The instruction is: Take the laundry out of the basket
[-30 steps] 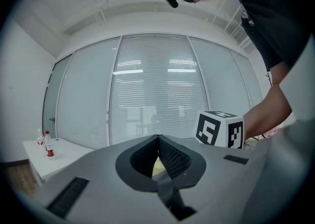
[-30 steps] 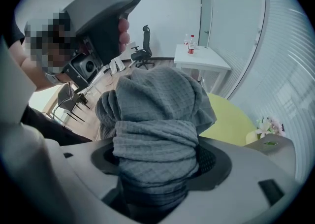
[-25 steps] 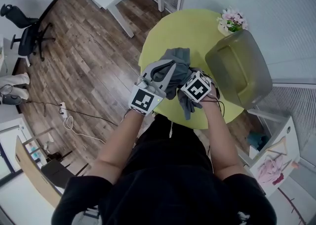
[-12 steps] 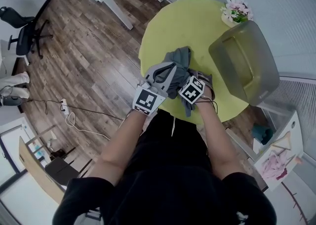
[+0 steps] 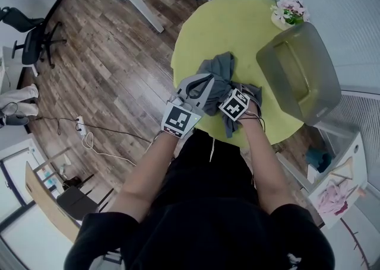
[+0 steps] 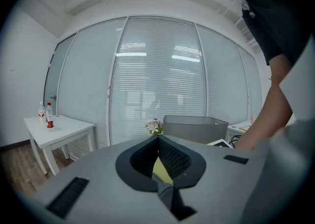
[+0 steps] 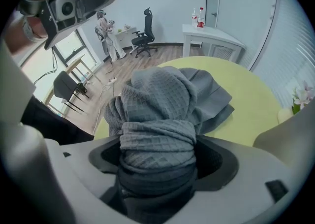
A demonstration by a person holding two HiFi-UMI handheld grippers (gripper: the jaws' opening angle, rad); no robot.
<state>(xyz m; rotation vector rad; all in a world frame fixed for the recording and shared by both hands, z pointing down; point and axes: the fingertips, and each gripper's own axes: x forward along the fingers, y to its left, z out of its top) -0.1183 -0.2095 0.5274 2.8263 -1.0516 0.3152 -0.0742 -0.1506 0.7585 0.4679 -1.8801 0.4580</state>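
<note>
A crumpled grey cloth lies on the round yellow-green table, at its near edge. My left gripper is shut, pinching a thin fold of that cloth low between its jaws. My right gripper has a thick bunch of the same cloth filling the gap between its jaws, which are opening while still touching the cloth on both sides. The grey laundry basket stands to the right of both grippers, and no laundry shows inside it.
A small pot of flowers sits at the table's far right, beside the basket. A white side table with bottles stands beyond. An office chair and cables are on the wood floor to the left.
Both grippers stay on the grey cloth at the table's near edge. The head view has shifted a little, and the right gripper's cube has turned slightly.
</note>
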